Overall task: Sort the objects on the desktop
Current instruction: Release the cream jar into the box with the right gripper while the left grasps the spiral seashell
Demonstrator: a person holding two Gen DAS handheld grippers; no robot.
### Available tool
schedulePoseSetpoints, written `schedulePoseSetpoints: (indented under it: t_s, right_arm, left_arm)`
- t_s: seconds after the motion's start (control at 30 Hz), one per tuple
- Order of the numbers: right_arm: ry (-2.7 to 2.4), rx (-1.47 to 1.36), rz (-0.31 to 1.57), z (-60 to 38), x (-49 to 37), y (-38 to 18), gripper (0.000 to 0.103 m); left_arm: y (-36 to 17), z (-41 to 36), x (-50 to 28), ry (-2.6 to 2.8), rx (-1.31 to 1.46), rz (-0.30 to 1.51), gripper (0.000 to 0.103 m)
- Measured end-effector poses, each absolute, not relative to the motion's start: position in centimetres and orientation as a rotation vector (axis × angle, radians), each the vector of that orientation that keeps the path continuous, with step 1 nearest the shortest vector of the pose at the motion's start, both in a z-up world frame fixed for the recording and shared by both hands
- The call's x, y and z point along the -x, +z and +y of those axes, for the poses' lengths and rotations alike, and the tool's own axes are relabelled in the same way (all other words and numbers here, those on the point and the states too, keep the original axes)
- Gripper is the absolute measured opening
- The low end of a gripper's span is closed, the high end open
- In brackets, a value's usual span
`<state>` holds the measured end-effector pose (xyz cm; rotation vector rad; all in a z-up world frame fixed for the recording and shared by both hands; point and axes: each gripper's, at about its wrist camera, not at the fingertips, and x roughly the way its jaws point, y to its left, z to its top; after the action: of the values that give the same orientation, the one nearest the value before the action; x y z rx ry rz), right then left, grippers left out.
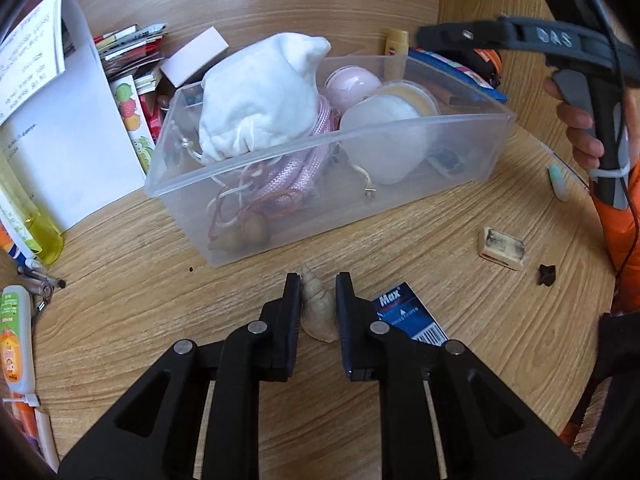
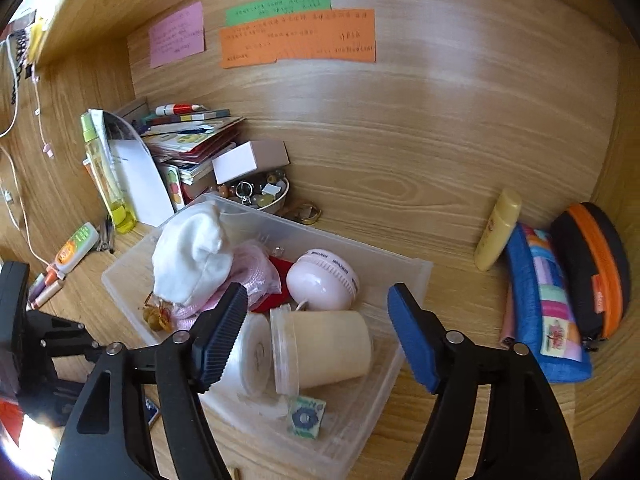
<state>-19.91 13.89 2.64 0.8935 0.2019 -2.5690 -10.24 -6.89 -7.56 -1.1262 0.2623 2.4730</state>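
A pale spiral seashell (image 1: 317,307) lies on the wooden desk between the fingers of my left gripper (image 1: 319,294). The left pad touches it; a small gap shows at the right pad. A clear plastic bin (image 1: 460,128) stands just beyond it, holding a white cloth pouch (image 1: 260,96), pink cord, a pink round case and a cream jar (image 2: 328,350). My right gripper (image 2: 316,332) is open and empty, hovering over the bin (image 2: 404,272); it shows in the left wrist view at the upper right (image 1: 424,36).
On the desk by the left gripper lie a blue Max packet (image 1: 408,314), a cream sharpener (image 1: 502,248) and a small dark piece (image 1: 547,275). Papers, books and a yellow bottle (image 1: 36,224) stand left. Pouches (image 2: 552,304) and a yellow tube (image 2: 498,230) lie right of the bin.
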Motion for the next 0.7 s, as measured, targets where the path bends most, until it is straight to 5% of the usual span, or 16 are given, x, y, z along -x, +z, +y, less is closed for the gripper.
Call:
schedulePoseSetpoints:
  t_s: [0.7]
  right_arm:
    - [-2.771, -1.191, 0.416, 25.4, 9.6, -2.3, 0.078]
  left_arm:
    - [-5.0, -6.8, 9.4, 2.465, 0.968, 0.088, 0.016]
